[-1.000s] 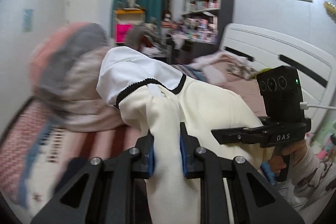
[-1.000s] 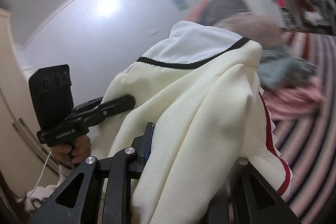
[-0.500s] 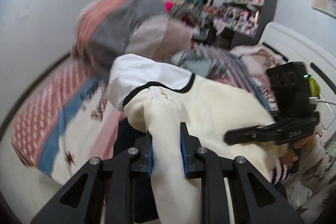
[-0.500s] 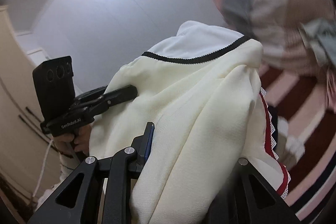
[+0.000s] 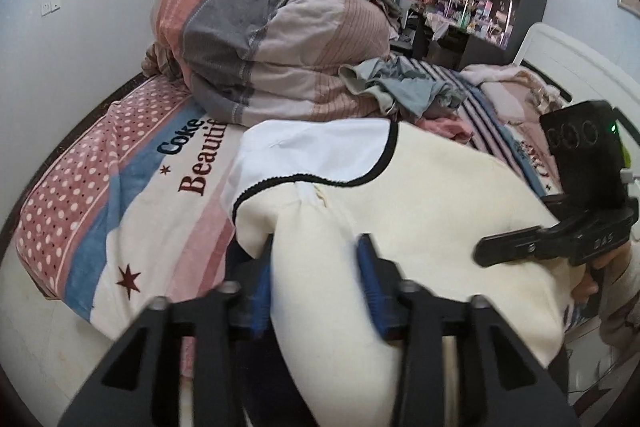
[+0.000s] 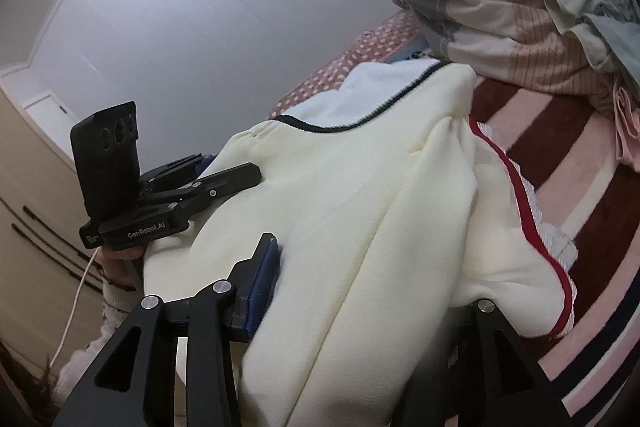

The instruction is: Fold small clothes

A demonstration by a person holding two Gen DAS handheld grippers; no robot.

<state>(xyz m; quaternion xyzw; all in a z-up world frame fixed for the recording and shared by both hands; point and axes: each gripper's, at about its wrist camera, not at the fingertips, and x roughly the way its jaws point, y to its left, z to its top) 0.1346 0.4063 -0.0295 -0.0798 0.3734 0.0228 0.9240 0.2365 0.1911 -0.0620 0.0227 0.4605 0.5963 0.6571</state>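
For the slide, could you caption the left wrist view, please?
Left gripper opening around a fold of the cream garment laid on the bed blanket; right gripper alongside.

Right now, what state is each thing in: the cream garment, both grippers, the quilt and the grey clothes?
Cream garment: laid on the bed, between both grippers' fingers.
Left gripper: jaws opening, cloth between.
Right gripper: jaws opening, cloth between.
Quilt: bundled up.
Grey clothes: crumpled, unfolded.

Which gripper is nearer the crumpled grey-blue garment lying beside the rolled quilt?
Right, probably. The grey-blue garment lies ahead on the right gripper side; the left gripper sits farther across the cream garment. Both jaws are opening with cream fabric between them.
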